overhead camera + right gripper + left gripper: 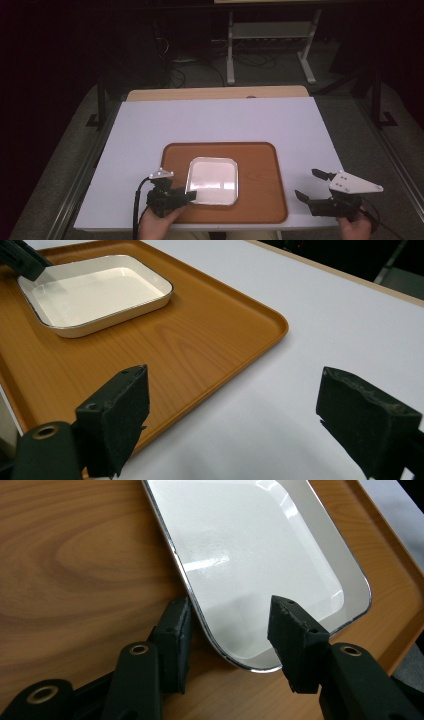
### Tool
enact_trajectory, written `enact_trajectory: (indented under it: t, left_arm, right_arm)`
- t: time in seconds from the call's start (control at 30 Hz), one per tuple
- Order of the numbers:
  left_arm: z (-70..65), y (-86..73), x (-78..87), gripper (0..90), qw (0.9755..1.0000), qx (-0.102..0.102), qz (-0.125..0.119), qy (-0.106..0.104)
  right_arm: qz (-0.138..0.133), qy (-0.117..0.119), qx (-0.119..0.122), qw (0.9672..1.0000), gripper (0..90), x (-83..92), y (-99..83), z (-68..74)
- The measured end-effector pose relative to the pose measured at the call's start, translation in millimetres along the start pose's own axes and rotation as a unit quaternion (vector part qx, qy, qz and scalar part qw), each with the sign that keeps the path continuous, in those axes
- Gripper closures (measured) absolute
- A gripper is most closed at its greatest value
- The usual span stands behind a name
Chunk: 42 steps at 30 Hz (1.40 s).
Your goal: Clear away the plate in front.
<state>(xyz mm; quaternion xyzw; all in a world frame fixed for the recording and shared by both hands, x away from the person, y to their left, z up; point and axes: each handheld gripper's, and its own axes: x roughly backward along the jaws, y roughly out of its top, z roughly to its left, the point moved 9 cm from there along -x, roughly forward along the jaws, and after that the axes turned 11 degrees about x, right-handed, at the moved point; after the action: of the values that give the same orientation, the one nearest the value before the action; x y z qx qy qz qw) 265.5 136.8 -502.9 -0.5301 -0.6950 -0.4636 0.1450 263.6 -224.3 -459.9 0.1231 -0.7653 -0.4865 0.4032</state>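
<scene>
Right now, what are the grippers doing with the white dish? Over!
Left gripper open, straddling the white dish rim at its corner, not squeezing. Right gripper open, off the wooden tray. Nothing in the way.

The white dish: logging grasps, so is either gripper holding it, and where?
Nothing held. Left gripper straddles the white dish corner rim, pads apart; right gripper open.

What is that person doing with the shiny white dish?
A person holds a black two-jaw tool in each hand at a white table. The left tool straddles a corner of the white rectangular dish with a silver rim, one jaw outside the rim and one over the inside, with gaps showing, so it is not gripping. The dish sits on a brown wood-grain tray. The right tool is open over the table beside the tray, holding nothing.
</scene>
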Motion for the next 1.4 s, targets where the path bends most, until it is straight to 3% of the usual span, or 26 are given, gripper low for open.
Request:
enact_trajectory:
  t: [0.6,0.83,1.23,1.33,1.4]
  left_arm:
    - [-6.1,0.6,-3.9,51.7,0.9999,-0.014,-0.001,0.001]
    - [4.1,9.4,1.3,49.2,0.9996,-0.022,-0.013,0.013]
    - [9.1,21.7,2.4,47.0,0.9991,-0.036,-0.021,0.008]
    - [7.6,24.9,2.4,46.2,0.9988,-0.047,-0.014,-0.001]
    - [8.1,28.6,4.2,45.4,0.9972,-0.072,-0.021,0.009]
  right_arm:
    - [-0.001,0.001,0.001,1.0,13.0,0.3,0.3,0.2]
    - [-0.001,0.001,0.002,1.0,13.0,0.4,0.3,0.2]
    - [0.0,0.0,0.0,1.0,13.0,0.2,-0.2,0.2]
    - [0.001,-0.001,0.0,1.0,13.0,0.1,-0.5,-0.1]
    - [0.002,-0.001,0.0,1.0,13.0,-0.1,-0.5,0.0]
